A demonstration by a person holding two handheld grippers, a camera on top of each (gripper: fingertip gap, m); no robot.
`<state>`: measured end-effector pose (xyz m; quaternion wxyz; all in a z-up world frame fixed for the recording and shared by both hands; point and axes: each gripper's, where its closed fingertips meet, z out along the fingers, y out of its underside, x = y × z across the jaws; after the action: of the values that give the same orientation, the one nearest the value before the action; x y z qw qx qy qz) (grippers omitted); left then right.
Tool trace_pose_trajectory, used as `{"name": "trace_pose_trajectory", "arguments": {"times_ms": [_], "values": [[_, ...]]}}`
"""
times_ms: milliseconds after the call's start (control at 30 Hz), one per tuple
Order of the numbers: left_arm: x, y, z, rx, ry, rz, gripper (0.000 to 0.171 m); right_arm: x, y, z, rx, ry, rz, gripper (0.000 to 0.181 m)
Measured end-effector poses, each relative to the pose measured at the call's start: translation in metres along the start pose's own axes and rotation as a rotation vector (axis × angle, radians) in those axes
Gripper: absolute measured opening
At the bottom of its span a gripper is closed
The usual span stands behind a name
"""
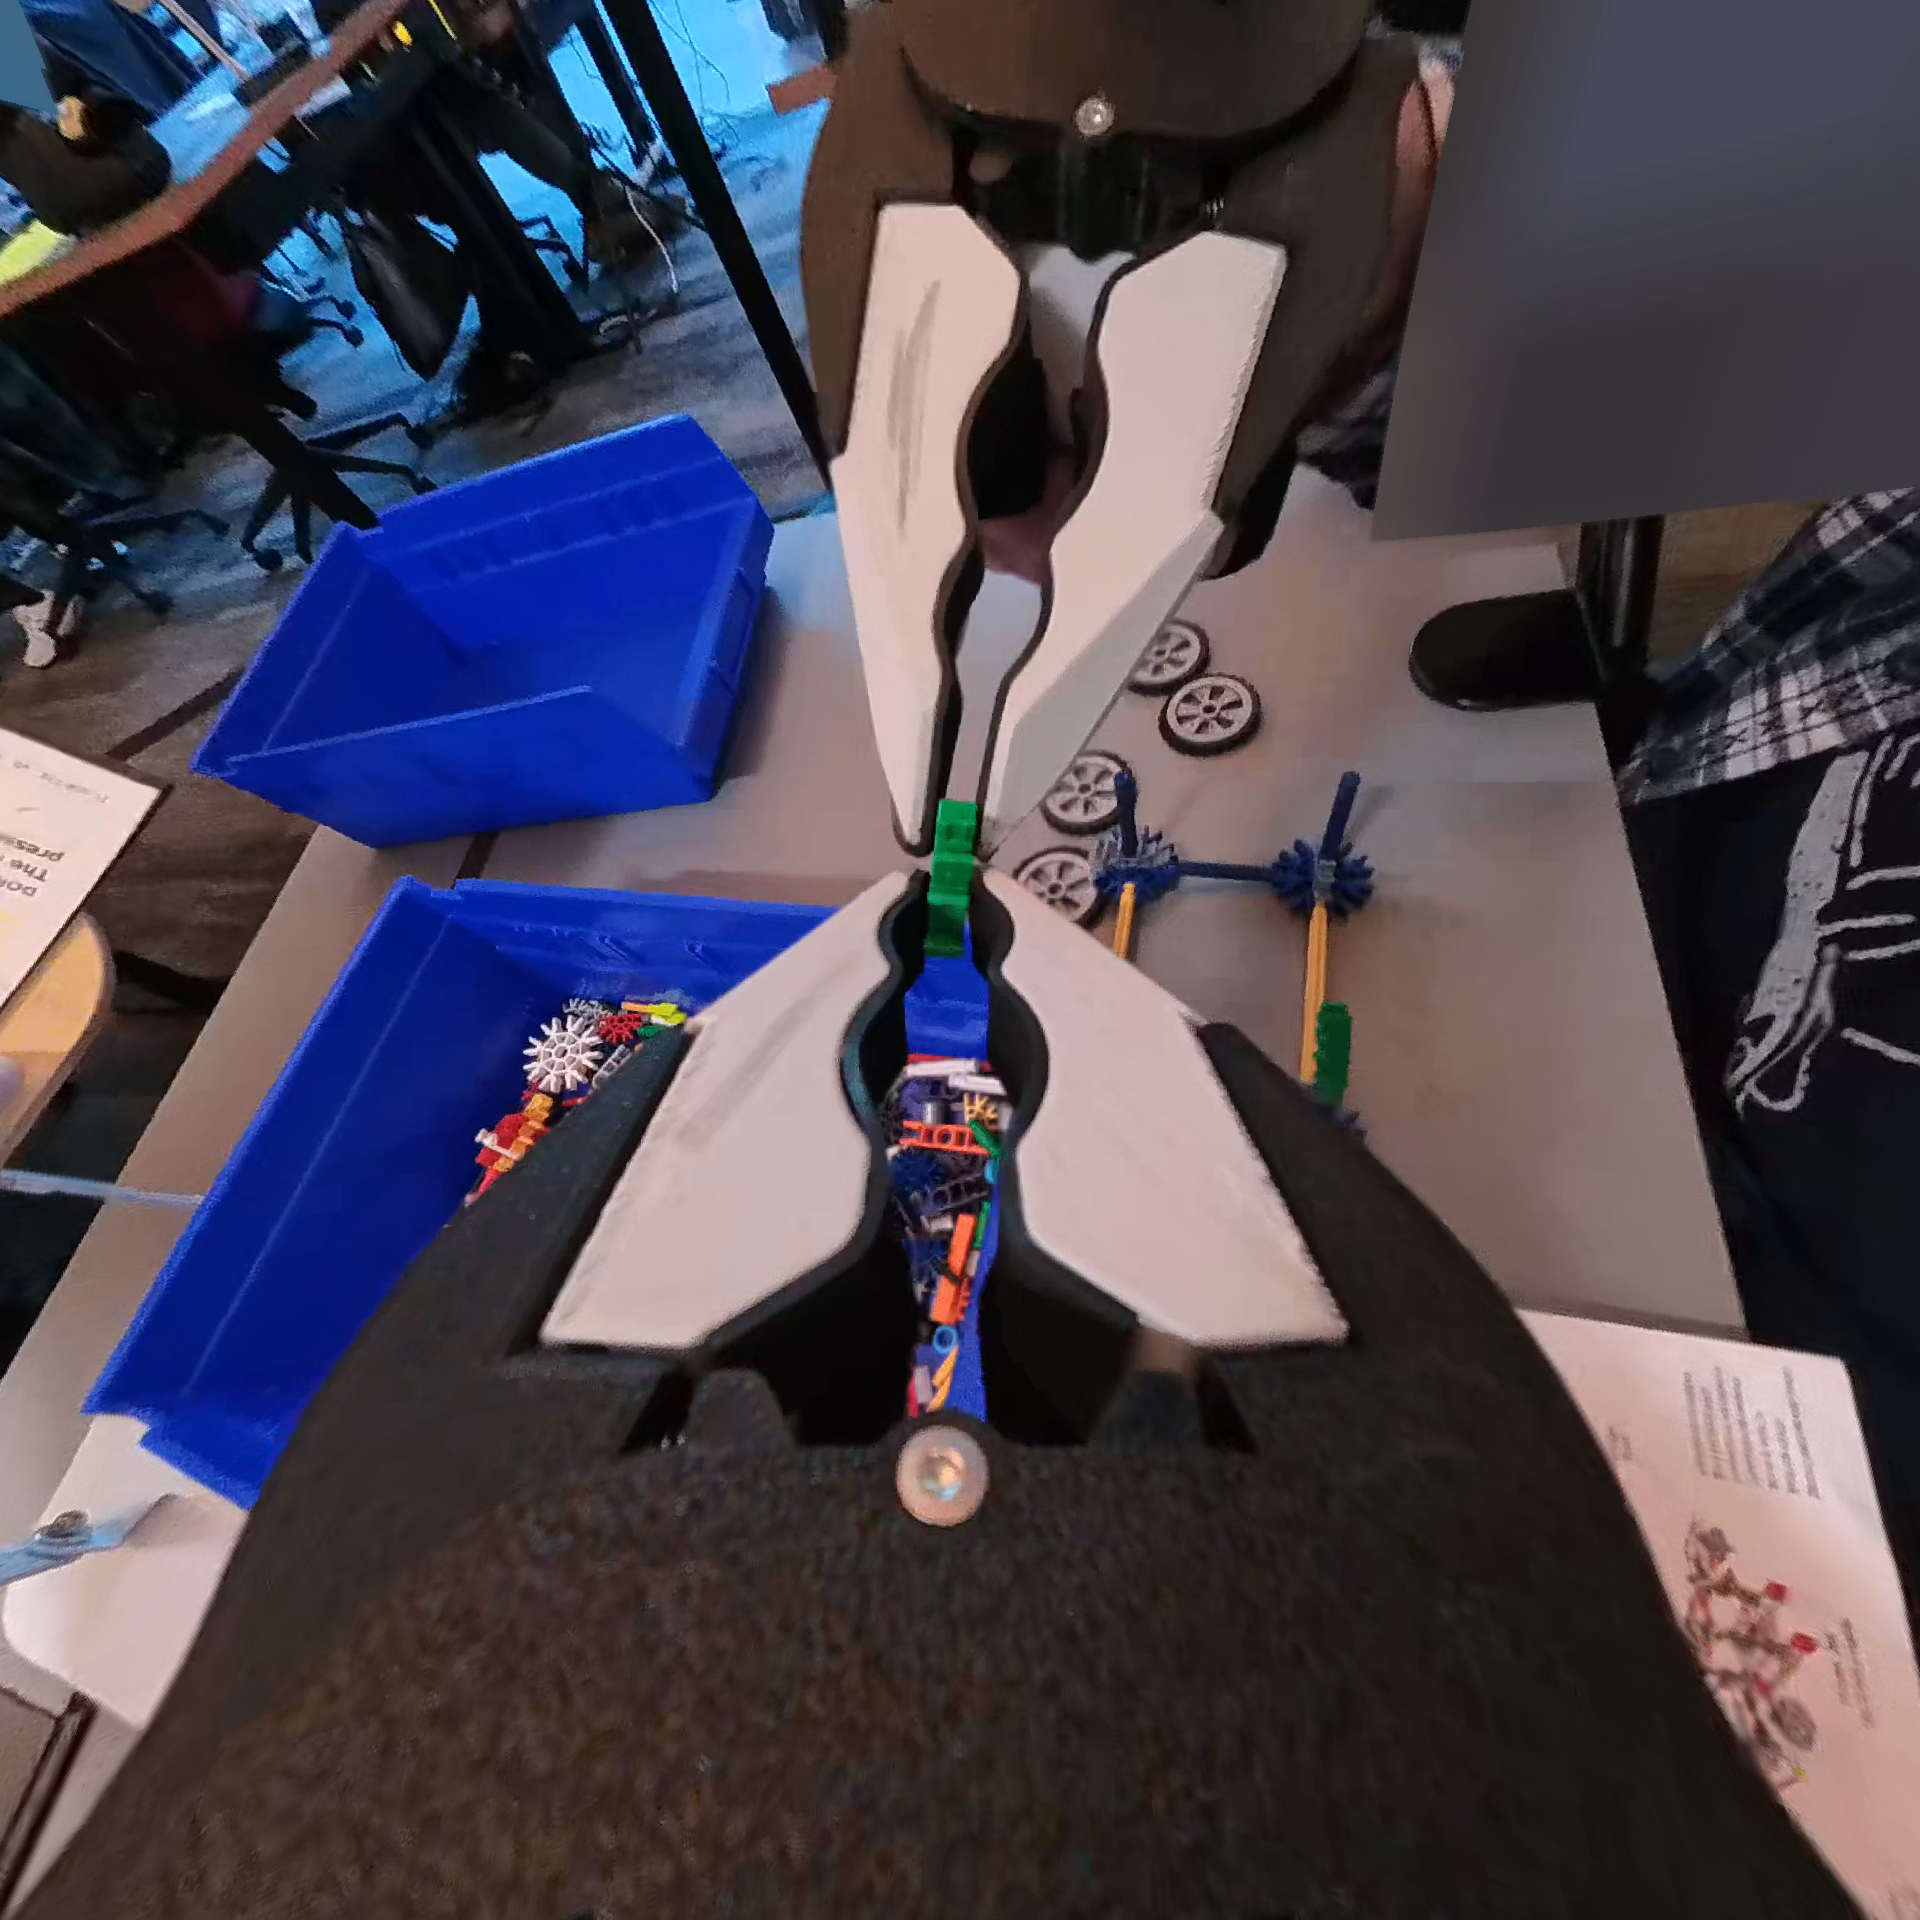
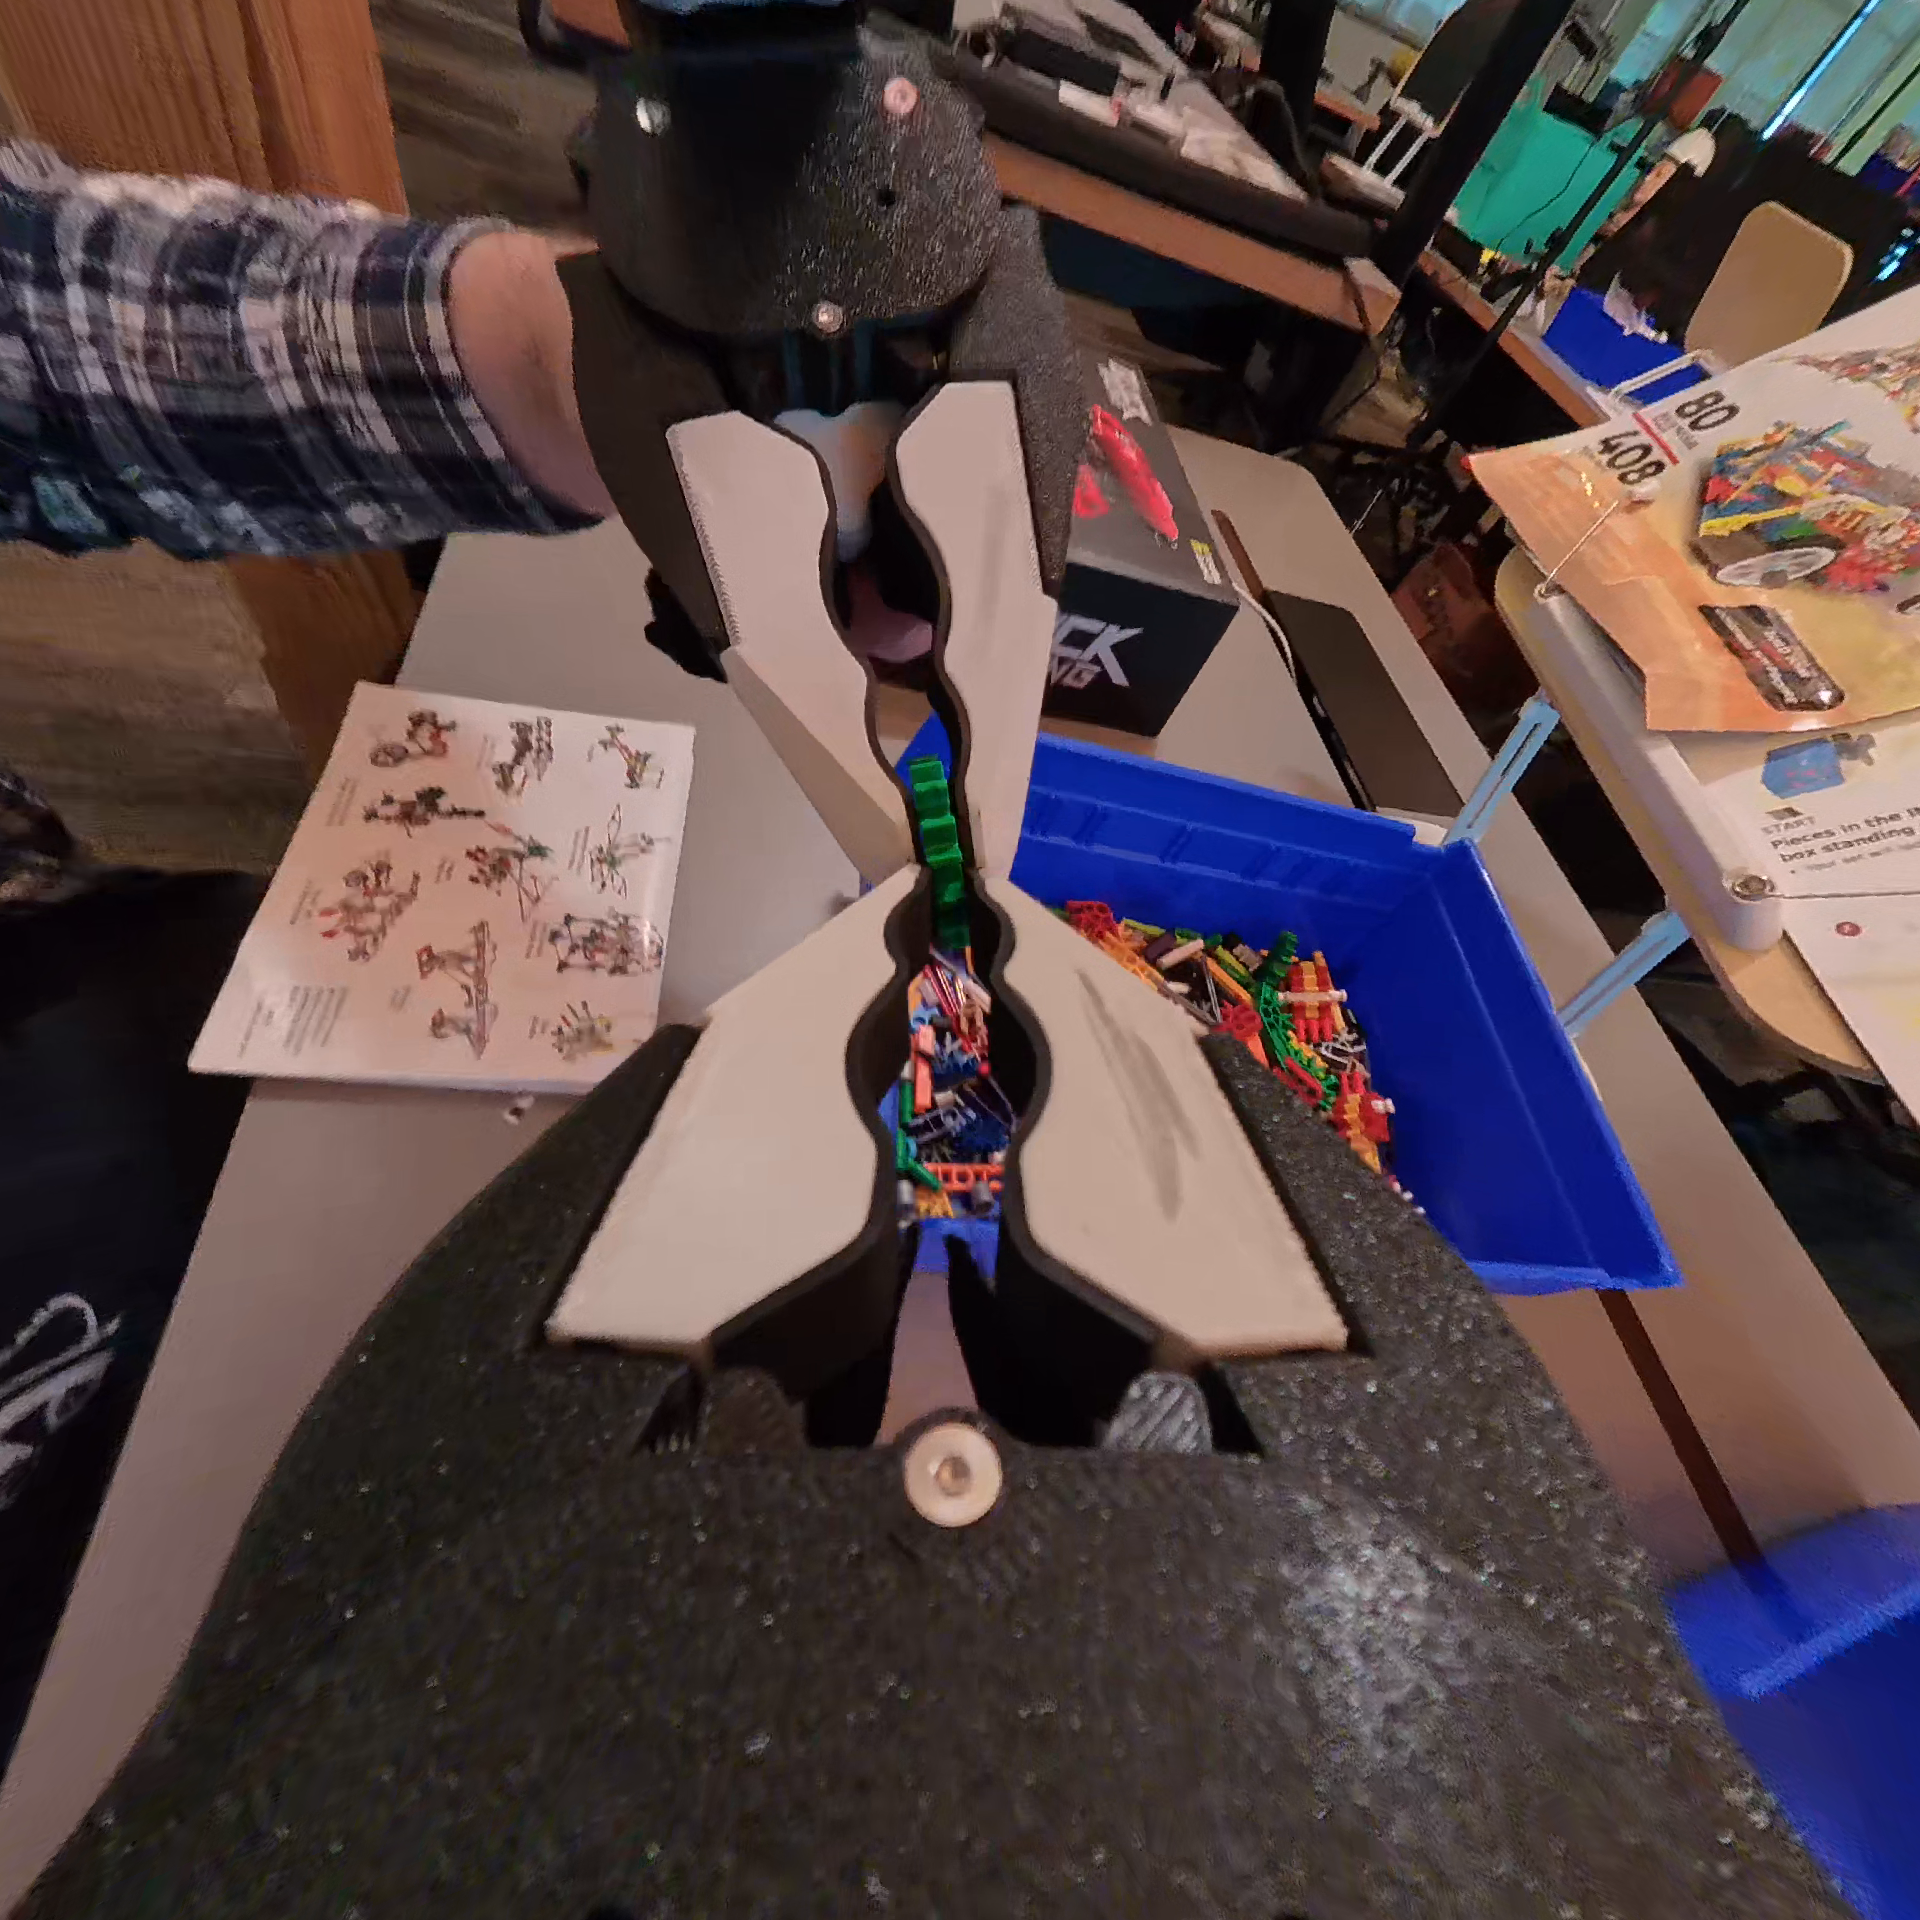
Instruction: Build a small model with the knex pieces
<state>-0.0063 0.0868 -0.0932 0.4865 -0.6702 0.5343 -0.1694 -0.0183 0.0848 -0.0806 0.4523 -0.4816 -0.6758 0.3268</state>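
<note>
A green toothed connector piece hangs between both grippers, above a blue bin filled with many small coloured building pieces. My left gripper is shut on the green piece's near end. My right gripper comes in from the far side, tip to tip with the left, and is shut on the other end. In the right wrist view my right gripper pinches the green piece from below, and the left gripper clamps it from above, over the same bin.
An empty blue bin stands at the far left. Several grey wheels and a blue-and-yellow rod assembly lie on the grey table. An instruction sheet, a black box and a monitor stand are nearby. A person's plaid sleeve reaches in.
</note>
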Motion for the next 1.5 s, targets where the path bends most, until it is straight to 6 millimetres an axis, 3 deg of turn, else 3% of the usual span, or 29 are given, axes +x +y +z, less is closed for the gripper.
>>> {"name": "trace_pose_trajectory", "arguments": {"times_ms": [267,533,967,1200,1500], "values": [[0.005,0.004,-0.024,0.080,-0.037,-0.039,0.006,-0.011,-0.018,0.010,0.127,0.005,0.110,0.004],[0.012,0.007,-0.031,0.164,-0.016,-0.091,0.004,-0.017,-0.021,0.016,0.189,-0.002,0.176,0.005],[0.012,0.018,-0.028,0.222,0.000,-0.146,0.004,-0.018,-0.011,0.024,0.224,0.012,0.251,0.006],[0.016,0.028,-0.020,0.169,0.046,-0.160,0.003,-0.017,0.003,0.026,0.143,0.016,0.222,0.011],[0.021,0.034,-0.009,0.098,0.101,-0.171,0.003,-0.019,0.012,0.014,0.046,-0.020,0.178,0.017]]}}
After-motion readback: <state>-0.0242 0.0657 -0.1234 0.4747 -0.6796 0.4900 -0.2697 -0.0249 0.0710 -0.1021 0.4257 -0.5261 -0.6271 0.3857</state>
